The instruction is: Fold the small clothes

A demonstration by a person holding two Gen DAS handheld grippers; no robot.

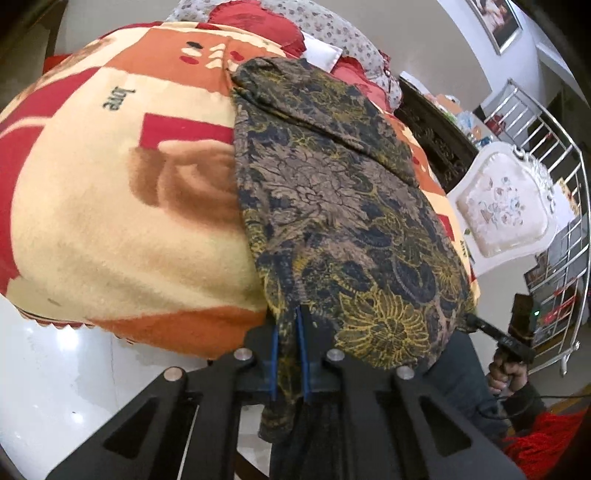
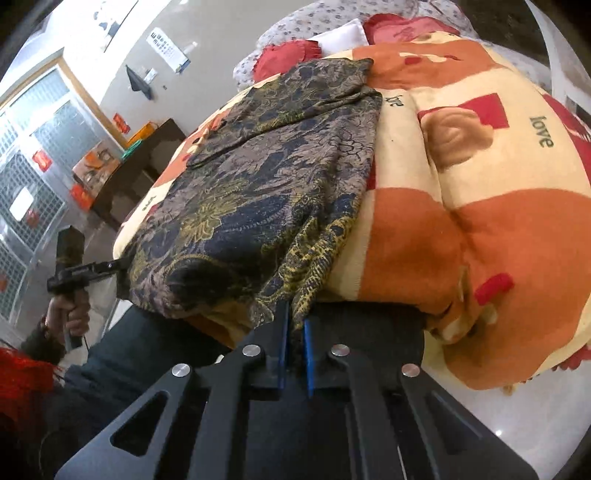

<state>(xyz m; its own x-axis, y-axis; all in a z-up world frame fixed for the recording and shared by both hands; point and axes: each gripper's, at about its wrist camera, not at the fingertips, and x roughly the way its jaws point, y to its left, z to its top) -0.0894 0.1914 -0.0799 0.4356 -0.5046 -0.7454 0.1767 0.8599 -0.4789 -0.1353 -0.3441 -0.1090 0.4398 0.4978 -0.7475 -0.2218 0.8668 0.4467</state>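
A dark floral garment [image 1: 332, 206] in brown, navy and yellow lies lengthwise on an orange, cream and red blanket [image 1: 122, 221] on a bed. Its near hem hangs over the bed's edge. My left gripper [image 1: 287, 325] is shut on the left corner of that hem, with cloth pinched between the blue pads. My right gripper [image 2: 295, 319] is shut on the other hem corner of the garment [image 2: 266, 177]. Each view shows the opposite gripper at the hem: the right gripper [image 1: 480, 325] and the left gripper [image 2: 110, 265], each held by a hand [image 2: 70, 314].
Red and floral pillows [image 1: 258, 18] lie at the bed's head. A dark cabinet [image 1: 436, 136], a white cushioned chair [image 1: 506, 206] and a metal rack [image 1: 554, 258] stand beside the bed. Glossy white floor [image 1: 55, 369] runs along the near edge. The person's dark trousers [image 2: 140, 362] are close below.
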